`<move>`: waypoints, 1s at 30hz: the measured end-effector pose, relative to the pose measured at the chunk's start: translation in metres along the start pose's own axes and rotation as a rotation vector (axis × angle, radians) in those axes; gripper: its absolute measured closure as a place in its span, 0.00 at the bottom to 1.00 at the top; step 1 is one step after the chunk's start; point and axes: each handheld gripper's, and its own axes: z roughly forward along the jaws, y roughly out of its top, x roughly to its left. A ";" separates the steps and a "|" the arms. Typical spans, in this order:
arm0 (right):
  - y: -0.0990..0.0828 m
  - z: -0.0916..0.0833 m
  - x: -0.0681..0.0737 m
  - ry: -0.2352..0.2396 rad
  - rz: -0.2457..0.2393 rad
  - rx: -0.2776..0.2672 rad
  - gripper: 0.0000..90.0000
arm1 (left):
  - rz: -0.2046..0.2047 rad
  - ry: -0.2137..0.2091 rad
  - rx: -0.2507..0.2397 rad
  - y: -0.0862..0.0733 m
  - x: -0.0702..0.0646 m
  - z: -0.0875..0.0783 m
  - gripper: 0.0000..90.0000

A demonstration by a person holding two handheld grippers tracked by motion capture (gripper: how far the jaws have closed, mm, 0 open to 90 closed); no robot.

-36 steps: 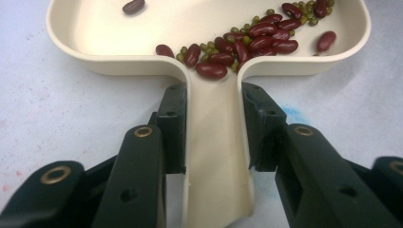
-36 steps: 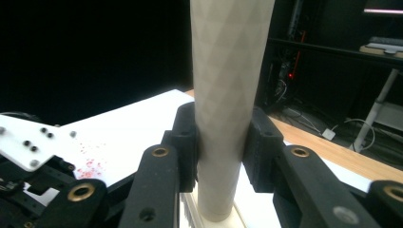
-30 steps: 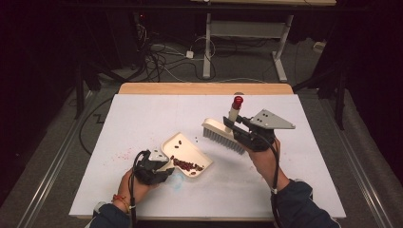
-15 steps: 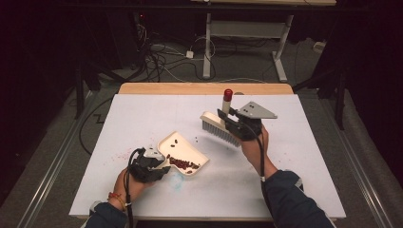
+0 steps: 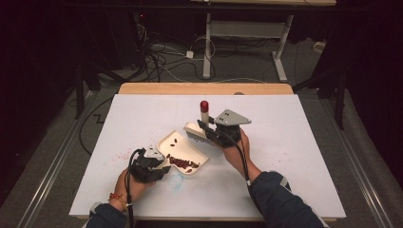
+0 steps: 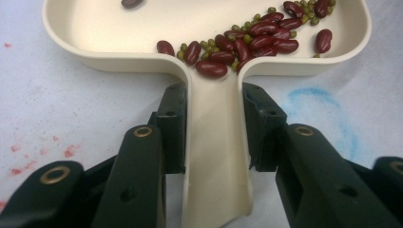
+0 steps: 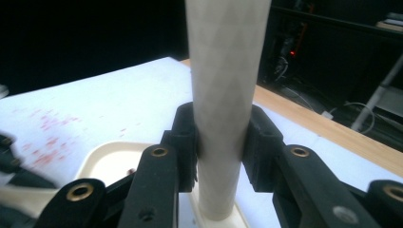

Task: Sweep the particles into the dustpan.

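Gripping the dustpan by its handle, your left gripper holds it toward the table's near edge, beans inside; your right gripper clamps the brush just behind it.

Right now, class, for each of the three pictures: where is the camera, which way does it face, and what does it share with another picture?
High view: above the person's side, looking forward and down at the table; forearms and both tools show.
Left gripper view: on the left tool, looking along its jaws shut on the dustpan handle.
Right gripper view: on the right tool, jaws shut on the brush handle.
Shared: the dustpan and the brush each appear in the high view too.
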 end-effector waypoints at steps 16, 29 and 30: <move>0.008 -0.039 0.024 0.122 -0.033 -0.063 0.78 | 0.003 0.016 -0.009 0.002 0.001 -0.001 0.70; 0.009 -0.048 -0.002 0.020 -0.026 -0.080 0.78 | 0.047 -0.025 -0.007 0.004 -0.011 -0.003 0.70; 0.009 -0.048 -0.002 0.020 -0.026 -0.080 0.78 | 0.047 -0.025 -0.007 0.004 -0.011 -0.003 0.70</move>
